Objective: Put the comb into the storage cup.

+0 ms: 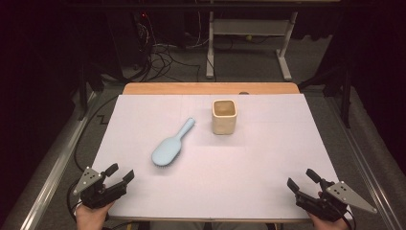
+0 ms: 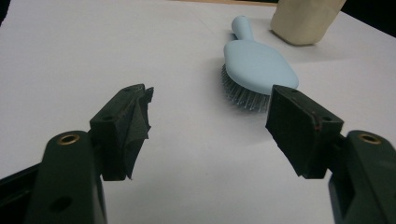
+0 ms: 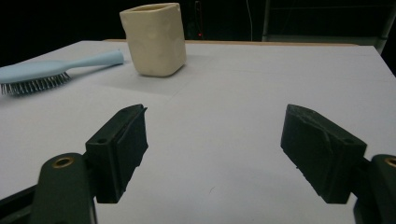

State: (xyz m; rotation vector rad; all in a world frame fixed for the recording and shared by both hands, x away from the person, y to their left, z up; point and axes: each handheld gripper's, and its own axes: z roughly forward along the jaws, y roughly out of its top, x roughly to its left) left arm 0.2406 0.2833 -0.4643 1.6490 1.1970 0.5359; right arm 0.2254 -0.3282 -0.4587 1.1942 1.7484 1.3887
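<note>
At near-left table edge, left gripper (image 1: 122, 173) rests, jaws spread wide, nothing between them. Toward centre-left, blue hairbrush (image 1: 170, 145) lies bristles down, handle angled toward cream cup (image 1: 224, 116), which stands upright just beside the handle tip, apart. Near-right edge: right gripper (image 1: 301, 180), jaws likewise wide, empty. Judgement: nothing grasped yet; all handling remains ahead.

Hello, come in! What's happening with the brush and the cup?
Left gripper open, right gripper open, both empty. Brush bristles down beside cup, untouched. Path clear.
</note>
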